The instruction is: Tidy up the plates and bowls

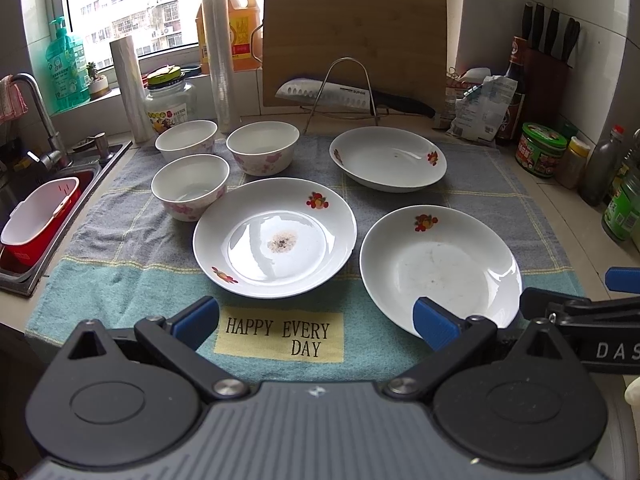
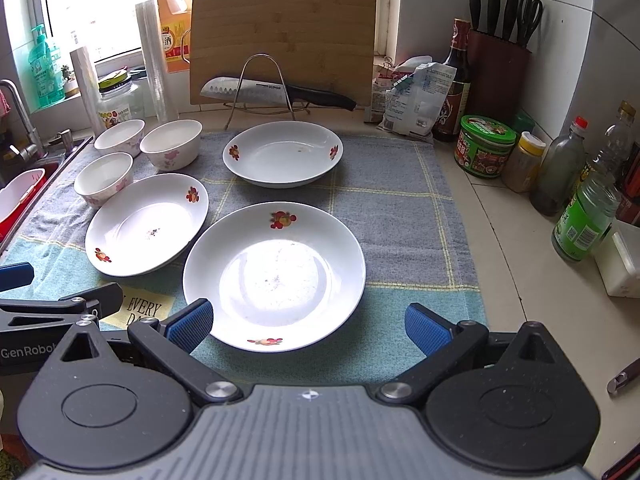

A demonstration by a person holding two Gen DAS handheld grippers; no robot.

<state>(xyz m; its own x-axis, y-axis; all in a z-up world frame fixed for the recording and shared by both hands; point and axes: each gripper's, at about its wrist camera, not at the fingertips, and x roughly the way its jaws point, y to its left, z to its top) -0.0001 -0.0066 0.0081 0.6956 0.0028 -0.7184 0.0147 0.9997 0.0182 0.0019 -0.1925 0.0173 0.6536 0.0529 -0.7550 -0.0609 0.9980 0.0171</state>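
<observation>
Nothing stacked yet. My left hand-held gripper (image 1: 316,322) and right hand-held gripper (image 2: 308,326) are both spread, empty. Next: right pinches the near plate (image 2: 276,276) rim.

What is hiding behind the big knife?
Behind the knife stands a wooden cutting board, held in a wire rack. Two bottles peek above the board; their lower parts are covered.

3 white plates (image 2: 274,272) are marked with red-orange fruit motifs; 3 white bowls (image 1: 189,187) are printed with pink flowers; the cloth (image 2: 384,184) is checked grey and teal with yellow lines; blue fingers (image 2: 188,326) are seen
</observation>
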